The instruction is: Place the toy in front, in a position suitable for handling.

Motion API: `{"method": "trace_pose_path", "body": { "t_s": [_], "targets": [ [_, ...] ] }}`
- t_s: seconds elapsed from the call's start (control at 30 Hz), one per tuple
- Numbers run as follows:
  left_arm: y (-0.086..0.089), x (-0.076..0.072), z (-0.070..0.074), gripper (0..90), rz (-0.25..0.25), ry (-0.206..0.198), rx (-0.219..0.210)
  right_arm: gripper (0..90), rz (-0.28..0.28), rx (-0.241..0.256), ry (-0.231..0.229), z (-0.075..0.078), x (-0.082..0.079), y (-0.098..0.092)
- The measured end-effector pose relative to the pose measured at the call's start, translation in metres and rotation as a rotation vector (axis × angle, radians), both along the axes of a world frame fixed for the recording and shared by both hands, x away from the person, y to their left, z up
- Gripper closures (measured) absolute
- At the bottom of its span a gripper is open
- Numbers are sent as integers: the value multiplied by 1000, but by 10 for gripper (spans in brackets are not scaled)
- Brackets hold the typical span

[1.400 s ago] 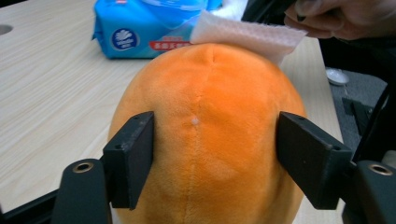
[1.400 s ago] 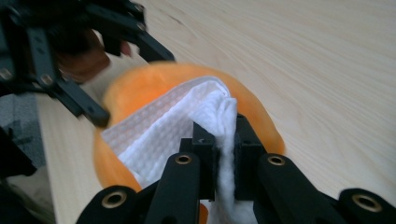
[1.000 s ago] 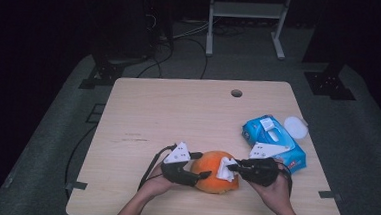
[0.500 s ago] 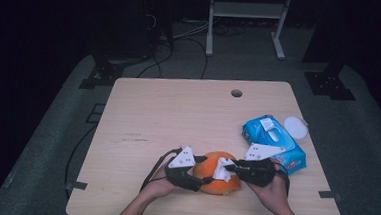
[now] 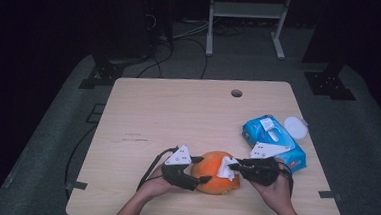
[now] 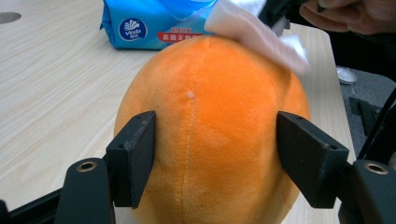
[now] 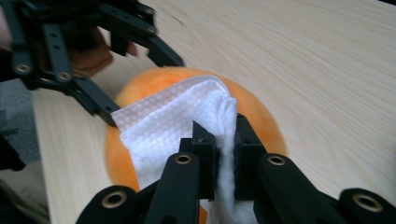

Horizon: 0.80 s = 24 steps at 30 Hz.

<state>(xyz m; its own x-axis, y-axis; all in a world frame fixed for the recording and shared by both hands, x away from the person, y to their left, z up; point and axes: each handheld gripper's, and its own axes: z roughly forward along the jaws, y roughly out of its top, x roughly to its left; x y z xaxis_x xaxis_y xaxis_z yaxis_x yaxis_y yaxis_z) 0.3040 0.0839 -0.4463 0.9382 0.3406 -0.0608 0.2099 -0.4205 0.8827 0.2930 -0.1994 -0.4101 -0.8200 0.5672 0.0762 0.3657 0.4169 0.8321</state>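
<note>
— What are we seeing, starting at the left of the orange plush toy [image 5: 217, 178]?

— Our left gripper [image 5: 197, 169] clasps the toy from its left, one jaw pressed into each side of the fuzzy round body. The toy sits on the table [image 5: 178, 117] near our edge, a seam running down its middle.

— And to its right?

— Our right gripper [image 5: 231, 169] is clenched on a white wipe [image 5: 227, 169] that lies on top of the toy. Right of the toy lies the blue wipes packet [image 5: 274, 141].

— Changed from a second ago?

— Our left gripper has slid further right onto the toy; the toy and the packet have stayed put.

— What do the close views add?

— The left gripper view shows the seam and the packet's label [image 6: 130, 29]; the right gripper view shows the wipe's dimpled weave [image 7: 173, 123] pinched between the jaws.
</note>
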Motion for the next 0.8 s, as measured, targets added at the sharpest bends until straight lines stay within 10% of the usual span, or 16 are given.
{"method": "trace_pose_path", "body": {
  "t_s": [0.27, 0.43, 0.8],
  "targets": [
    [0, 0, 5, 243, -31, 12, -18, 818, -6, 7, 11, 0, 2, -1],
    [-3, 7, 8, 91, -20, 17, -77, 819, 101, 33, -7, 4, -6, 10],
    [4, 7, 1, 282, 1, 38, -55, 819, 7, 30, 55, -7, 7, -5]
  ]
}}
